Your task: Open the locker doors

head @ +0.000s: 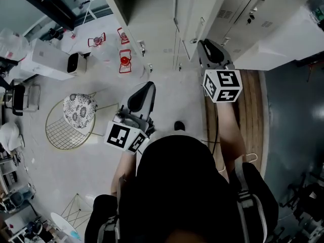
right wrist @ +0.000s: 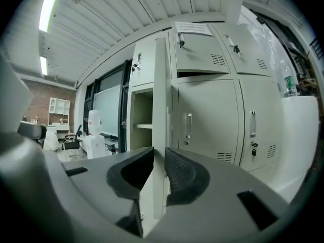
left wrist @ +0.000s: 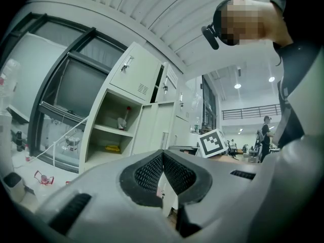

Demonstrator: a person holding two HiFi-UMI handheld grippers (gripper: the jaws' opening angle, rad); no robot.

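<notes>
right gripper (right wrist: 159, 158) grasps the edge of an open locker door (right wrist: 161, 85); left gripper (left wrist: 162, 158) clenched, empty; neighbouring doors (right wrist: 207, 120) are shut, unopened.

We list the lockers (head: 152, 19) as pale grey throughout, and the locker door (right wrist: 161, 95) as the same grey.

Left gripper (left wrist: 162, 158) and right gripper (right wrist: 159, 153): we record light grey shells with black ribbed pads.

Marker cubes (head: 223, 86): white faces with black square patterns.

Floor (head: 61, 176): pale grey, with a brown wood-plank strip (head: 253, 110) toward its right edge.

Wire chair (head: 58, 133): gold, and its cushion (head: 79, 110) is white with a black floral print.

Small objects (head: 125, 61) at the floor's edge by the lockers: we note red.

Person's top (head: 177, 186): black.
</notes>
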